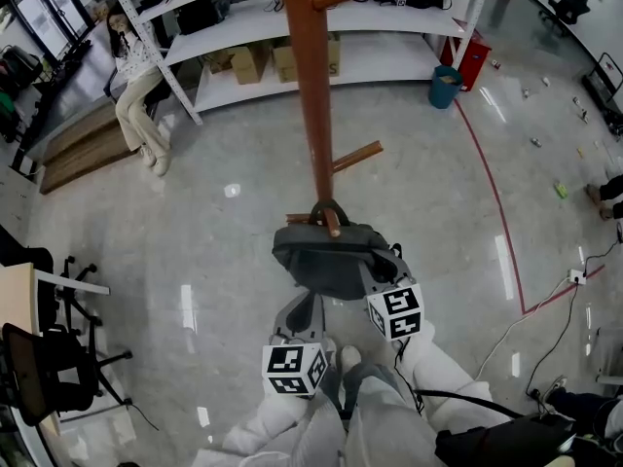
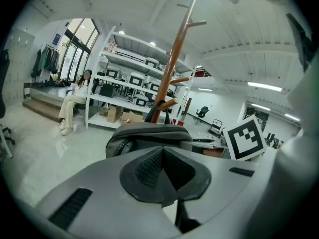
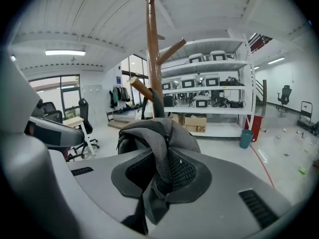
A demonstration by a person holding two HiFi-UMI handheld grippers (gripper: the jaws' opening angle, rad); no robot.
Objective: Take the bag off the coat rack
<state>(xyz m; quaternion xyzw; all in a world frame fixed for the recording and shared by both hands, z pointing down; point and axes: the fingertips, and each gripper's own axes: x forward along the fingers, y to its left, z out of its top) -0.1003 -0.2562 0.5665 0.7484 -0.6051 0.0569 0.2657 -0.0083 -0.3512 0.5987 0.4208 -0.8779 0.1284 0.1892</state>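
A grey bag [image 1: 326, 258] hangs by its top loop on a low peg of the brown wooden coat rack [image 1: 310, 86]. My right gripper [image 1: 380, 275] is at the bag's right side. In the right gripper view it [image 3: 164, 176] is shut on a fold of the bag's fabric [image 3: 162, 138], with the rack pole [image 3: 152, 49] straight behind. My left gripper [image 1: 298, 311] sits just below the bag's near edge. In the left gripper view its pads [image 2: 149, 168] meet with nothing between them, and the bag [image 2: 144, 133] lies a little ahead, untouched.
White shelving [image 1: 292, 27] with cardboard boxes stands behind the rack. A person [image 1: 136, 86] sits at the far left. Black office chairs [image 1: 49, 358] stand at the near left. A teal bin [image 1: 445, 86], a red floor line [image 1: 496, 202] and cables [image 1: 545, 329] lie to the right.
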